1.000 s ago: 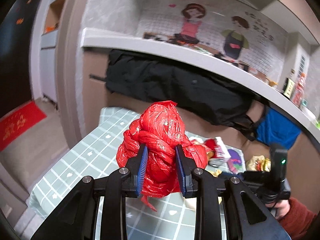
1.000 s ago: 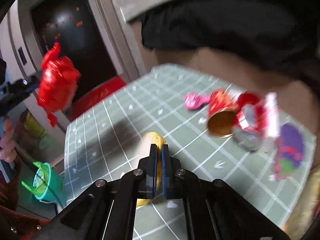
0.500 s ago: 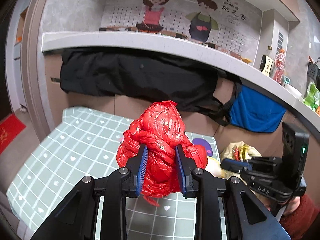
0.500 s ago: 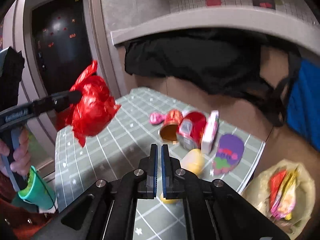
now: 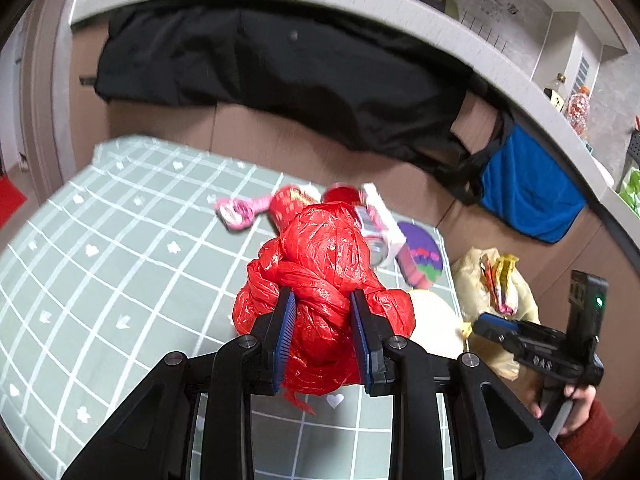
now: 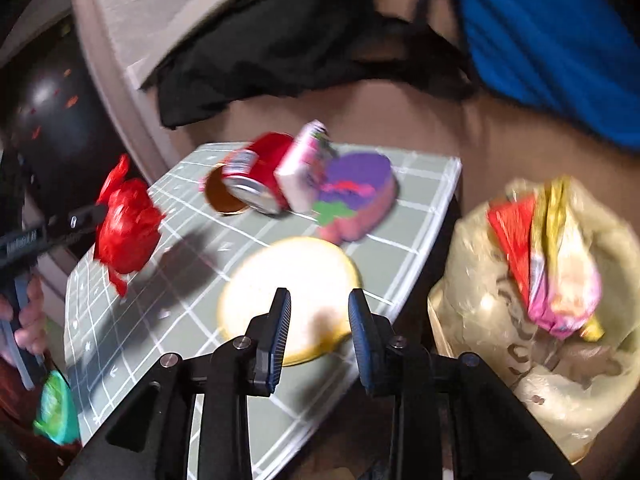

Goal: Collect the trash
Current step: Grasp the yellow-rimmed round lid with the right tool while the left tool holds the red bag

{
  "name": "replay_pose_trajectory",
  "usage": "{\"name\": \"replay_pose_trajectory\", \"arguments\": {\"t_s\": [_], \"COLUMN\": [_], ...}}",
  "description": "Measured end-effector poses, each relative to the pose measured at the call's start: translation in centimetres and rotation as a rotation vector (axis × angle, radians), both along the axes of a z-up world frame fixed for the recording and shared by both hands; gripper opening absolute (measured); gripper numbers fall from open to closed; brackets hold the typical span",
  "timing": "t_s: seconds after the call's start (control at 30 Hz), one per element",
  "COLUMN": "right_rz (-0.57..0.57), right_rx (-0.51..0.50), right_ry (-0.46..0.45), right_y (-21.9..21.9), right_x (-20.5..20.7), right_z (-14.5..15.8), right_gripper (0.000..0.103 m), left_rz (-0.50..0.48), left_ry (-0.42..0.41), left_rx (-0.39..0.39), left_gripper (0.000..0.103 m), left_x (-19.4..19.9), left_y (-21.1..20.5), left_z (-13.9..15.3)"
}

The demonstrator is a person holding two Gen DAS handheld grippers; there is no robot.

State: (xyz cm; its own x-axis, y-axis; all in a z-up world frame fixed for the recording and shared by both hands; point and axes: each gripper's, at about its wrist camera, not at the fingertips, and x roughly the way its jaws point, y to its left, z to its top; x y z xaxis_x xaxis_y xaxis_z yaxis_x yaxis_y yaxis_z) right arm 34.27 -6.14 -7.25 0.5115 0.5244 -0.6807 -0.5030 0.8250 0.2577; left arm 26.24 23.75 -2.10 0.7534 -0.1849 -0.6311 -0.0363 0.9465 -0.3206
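Two grippers were at work over the grey-green checked tablecloth (image 6: 132, 320). The left gripper (image 5: 323, 334) held a crumpled red plastic bag (image 5: 324, 280) firmly between its blue pads, clear above the cloth. I judged this was so that the bag could be carried across to the pale translucent trash bag (image 6: 520, 320), which stood open just past the right edge of the table with bright wrappers (image 6: 552, 256) already inside.

The right gripper (image 6: 318, 330) had just been opening its jaws, and they stood about half apart with nothing pressed between them. A round pale yellow disc with a golden rim (image 6: 292, 292) lay on the cloth directly ahead of the fingers, close to the table edge, so it seemed to be the next piece to take (the picture was blurred, so I could not tell if the pads touched it).

Farther back a red drink can (image 6: 256, 176), a white and pink carton (image 6: 300, 164) and a purple and pink heart-shaped box (image 6: 356, 196) lay pressed together, with a pink wrapper (image 5: 240, 212) beside them.

As for room, the near left part of the cloth was bare, giving free space for the left gripper. On the right the table edge and the trash bag were close together, so the drop path looked short but narrow.
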Motion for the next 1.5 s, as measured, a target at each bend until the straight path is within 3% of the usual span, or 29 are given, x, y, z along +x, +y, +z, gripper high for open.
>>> {"name": "replay_pose_trajectory", "arguments": {"t_s": [0.13, 0.33, 0.57, 0.73, 0.87, 0.97, 1.03, 1.07, 1.17, 1.5], "right_rz": [-0.048, -0.020, 0.010, 0.125, 0.236, 0.231, 0.191, 0.173, 0.153, 0.062], "right_rx": [0.079, 0.096, 0.143, 0.302, 0.366, 0.289, 0.184, 0.148, 0.135, 0.061], "right_ry": [0.065, 0.074, 0.153, 0.170, 0.160, 0.166, 0.150, 0.146, 0.105, -0.221], "right_y": [-1.4, -1.3, -0.2, 1.0, 2.7, 4.7, 6.0, 6.5, 6.7, 4.0], "right_x": [1.9, 3.1, 4.5, 3.1, 1.8, 1.8, 1.9, 2.0, 1.5, -2.5], "right_z": [-1.4, -2.2, -3.4, -1.7, 0.2, 0.1, -0.6, -0.8, 0.1, 9.3], "right_gripper": [0.029, 0.028, 0.031, 0.031, 0.028, 0.027, 0.017, 0.017, 0.014, 0.013], "left_rz": [-0.051, -0.163, -0.191, -0.198, -0.188, -0.176, -0.166, -0.163, -0.149, -0.066], "left_ry": [0.051, 0.112, 0.116, 0.119, 0.125, 0.124, 0.120, 0.113, 0.074, -0.157], "left_rx": [-0.010, 0.001, 0.029, 0.029, -0.002, -0.019, -0.016, 0.002, 0.069, 0.209], "left_gripper": [0.028, 0.028, 0.028, 0.028, 0.028, 0.028, 0.028, 0.028, 0.027, 0.027], "left_x": [0.9, 1.9, 2.7, 2.5, 2.3, 2.1, 1.9, 1.8, 1.2, 0.2], "left_y": [-1.0, -3.7, -4.7, -4.2, -3.4, -3.1, -3.2, -3.4, -4.2, -7.3], "left_z": [-1.6, -3.2, -3.4, -3.6, -3.7, -3.7, -3.5, -3.2, -2.0, 5.8]}}
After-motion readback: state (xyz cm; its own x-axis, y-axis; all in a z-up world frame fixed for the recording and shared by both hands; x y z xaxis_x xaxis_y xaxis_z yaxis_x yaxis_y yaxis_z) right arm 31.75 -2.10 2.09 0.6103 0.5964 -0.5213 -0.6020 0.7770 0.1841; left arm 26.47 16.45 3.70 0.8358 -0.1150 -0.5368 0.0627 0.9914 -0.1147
